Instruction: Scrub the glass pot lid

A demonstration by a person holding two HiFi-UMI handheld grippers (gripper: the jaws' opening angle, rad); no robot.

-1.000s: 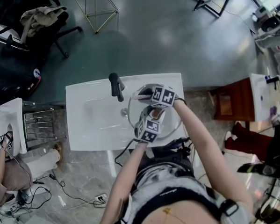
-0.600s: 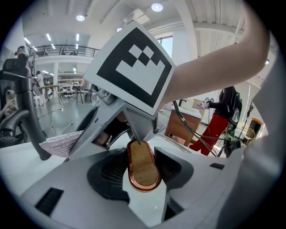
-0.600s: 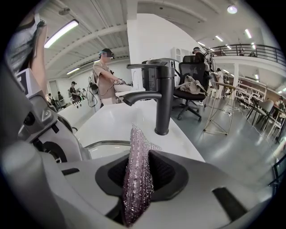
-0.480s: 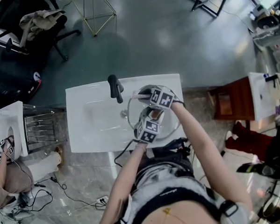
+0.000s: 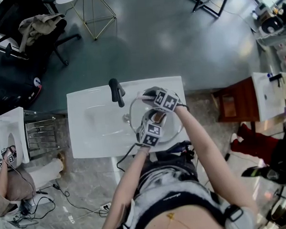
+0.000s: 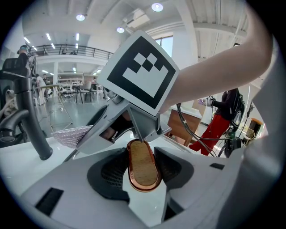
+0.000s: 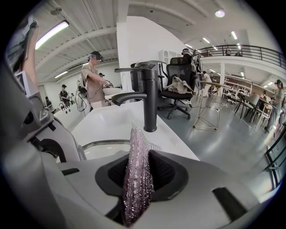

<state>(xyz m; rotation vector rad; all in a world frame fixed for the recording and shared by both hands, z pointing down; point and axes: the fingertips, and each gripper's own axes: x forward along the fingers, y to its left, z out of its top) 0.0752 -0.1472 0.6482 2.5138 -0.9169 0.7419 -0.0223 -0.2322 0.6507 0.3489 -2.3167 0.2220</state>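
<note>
The glass pot lid point(image 5: 176, 125) is seen in the white sink point(image 5: 89, 133) at the centre of the head view, just right of the black faucet point(image 5: 116, 91). Its copper-rimmed knob point(image 6: 143, 164) is pinched between the jaws of the left hand-held gripper point(image 5: 155, 118), which is placed over the lid's middle. A silvery mesh scrubber point(image 7: 136, 174) is clamped between the jaws of the right hand-held gripper point(image 5: 146, 94), which is held at the lid's upper edge, near the faucet.

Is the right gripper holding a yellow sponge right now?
No, the right gripper clamps a silvery mesh scouring cloth.
</note>
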